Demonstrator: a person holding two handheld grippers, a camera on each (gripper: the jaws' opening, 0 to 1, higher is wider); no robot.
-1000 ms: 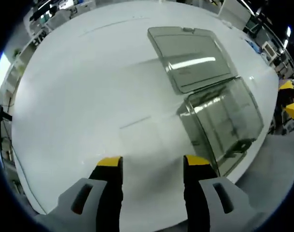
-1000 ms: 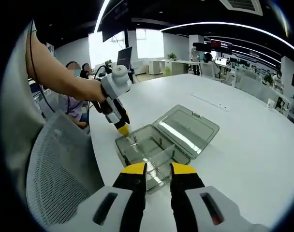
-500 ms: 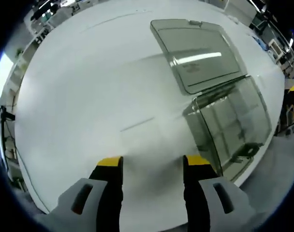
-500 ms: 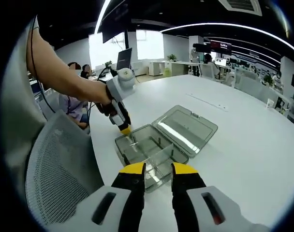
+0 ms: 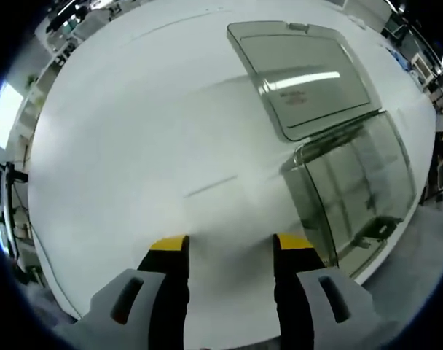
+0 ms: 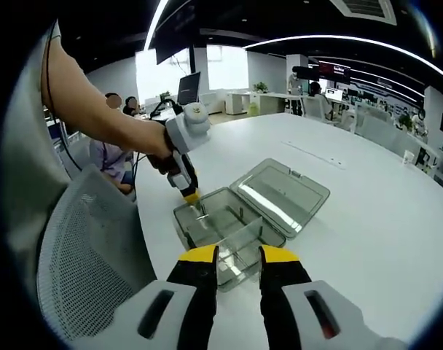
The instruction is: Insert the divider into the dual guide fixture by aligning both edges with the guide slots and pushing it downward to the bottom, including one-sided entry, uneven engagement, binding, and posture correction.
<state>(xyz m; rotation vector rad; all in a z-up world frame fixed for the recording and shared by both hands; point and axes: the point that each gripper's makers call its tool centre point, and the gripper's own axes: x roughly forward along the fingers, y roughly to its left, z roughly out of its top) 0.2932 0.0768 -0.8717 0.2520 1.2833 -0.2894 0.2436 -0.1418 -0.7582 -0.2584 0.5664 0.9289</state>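
Early going here, by the look of it. The clear plastic box sits near the counter edge with its hinged lid thrown flat open behind it, and one transparent divider stands across the interior. Whether it has been pushed right down to the floor of the box or is riding high on one side, I can't tell; the plastic is too clear and the angle too shallow. My read is that the seating is not yet confirmed and the push to the bottom is what's left.

The left gripper hovers at the far rim of the box, yellow tips pointing down at the wall; from this side I can't make out its jaw gap. In the left gripper view, its own jaws are spread apart over bare counter, with nothing between them, and the box lies off to the right, lid beyond it.

The right gripper hangs just short of the near wall, jaws parted, nothing pinched.

Inside the box: faint compartment walls and that one divider, plus a small dark clip-like shape at the near edge. No loose contents that I can see.
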